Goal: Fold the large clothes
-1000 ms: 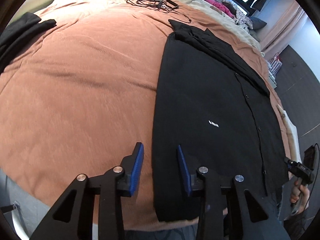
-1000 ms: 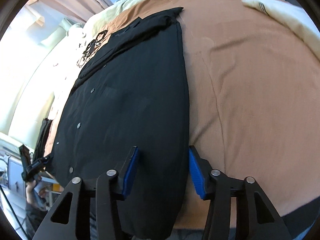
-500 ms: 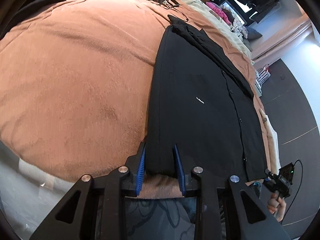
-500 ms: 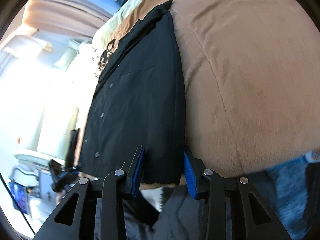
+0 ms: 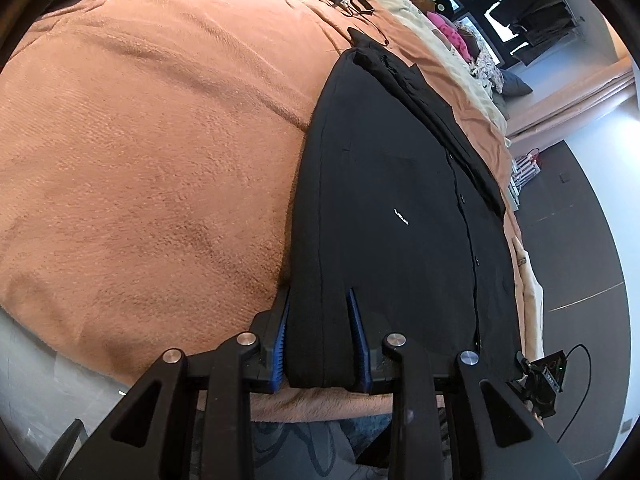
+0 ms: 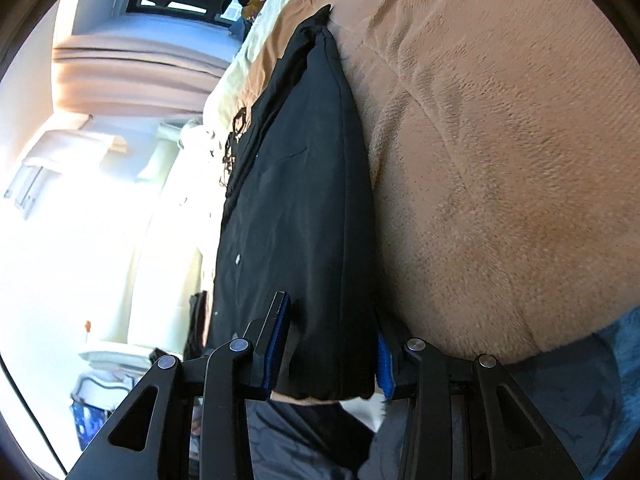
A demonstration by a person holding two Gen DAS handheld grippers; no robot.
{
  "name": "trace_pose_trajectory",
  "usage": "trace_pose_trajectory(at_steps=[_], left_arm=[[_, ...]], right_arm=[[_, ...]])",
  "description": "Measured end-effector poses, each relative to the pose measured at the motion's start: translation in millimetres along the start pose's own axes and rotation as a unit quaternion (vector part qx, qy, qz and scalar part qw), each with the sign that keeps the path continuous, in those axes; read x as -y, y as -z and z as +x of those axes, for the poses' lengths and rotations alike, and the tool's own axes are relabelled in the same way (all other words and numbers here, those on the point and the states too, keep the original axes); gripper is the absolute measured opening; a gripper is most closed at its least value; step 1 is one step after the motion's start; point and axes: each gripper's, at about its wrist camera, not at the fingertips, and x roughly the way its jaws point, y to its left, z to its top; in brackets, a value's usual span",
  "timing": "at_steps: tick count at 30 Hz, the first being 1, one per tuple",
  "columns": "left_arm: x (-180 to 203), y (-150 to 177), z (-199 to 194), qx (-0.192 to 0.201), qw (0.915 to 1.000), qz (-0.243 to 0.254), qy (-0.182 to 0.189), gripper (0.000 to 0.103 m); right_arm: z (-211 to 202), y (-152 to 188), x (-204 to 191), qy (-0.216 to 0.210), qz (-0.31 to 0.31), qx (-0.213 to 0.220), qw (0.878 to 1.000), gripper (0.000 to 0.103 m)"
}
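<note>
Left wrist view: left gripper [image 5: 320, 336] at 6 o'clock, blue pads clenched on the near hem corner of the black shirt [image 5: 392, 200], which lies flat on the brown blanket [image 5: 152, 152], stretching toward 12 o'clock.

Right wrist view: right gripper [image 6: 332, 344] grasps the shirt's [image 6: 296, 200] other hem corner; blanket [image 6: 500, 160] at 3 o'clock.

1. Left gripper [image 5: 320, 338]: matte black angular linkage arms with triangular cut-outs, four round silver pivot screws, two ribbed blue pads [image 5: 355, 332] on the inner finger faces
2. Right gripper [image 6: 332, 350]: same black build, four silver screws, blue pads [image 6: 278, 346]; seen from the left wrist, to the right of the left gripper, a small black box [image 5: 546, 378] with a thin black cable
3. Person: dark printed garment [image 6: 304, 440] just below the right gripper, blue fabric [image 6: 600, 380] to its right
</note>
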Motion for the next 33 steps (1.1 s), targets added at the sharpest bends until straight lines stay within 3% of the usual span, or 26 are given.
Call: trace_pose_trajectory(at_steps=[1, 2, 5, 10, 22, 29, 33], left_arm=[[0.5, 1.0, -2.0, 0.004, 1.0, 0.003, -0.004, 0.02], [4.2, 3.1, -4.7, 0.009, 0.9999, 0.009, -0.006, 0.017], [10.8, 5.6, -15.1, 0.031, 0.9993, 0.02, 0.002, 0.013], [13.4, 3.3, -41.7, 0.053, 0.9979, 0.006, 0.036, 0.012], [46.8, 21.3, -150.4, 0.128, 0.9878, 0.04, 0.079, 0.011], [59.8, 50.6, -211.0, 0.173, 0.9774, 0.06, 0.105, 0.011], [51.2, 79.1, -231.5, 0.178, 0.9756, 0.059, 0.113, 0.011]], right_arm=[[1.2, -0.5, -1.5, -0.001, 0.0, 0.004, 1.0, 0.035], [0.0, 0.1, -2.2, 0.0, -0.004, 0.008, 1.0, 0.019], [-5.3, 1.0, -18.2, 0.01, -0.034, 0.025, 0.999, 0.013], [-23.9, -2.9, -52.1, -0.003, -0.075, 0.042, 0.996, 0.011], [-91.5, 14.8, -129.8, -0.049, -0.165, 0.074, 0.982, 0.011], [-133.7, 41.6, -168.9, -0.071, -0.214, 0.093, 0.97, 0.011], [-153.9, 61.0, -179.0, -0.077, -0.232, 0.096, 0.965, 0.011]])
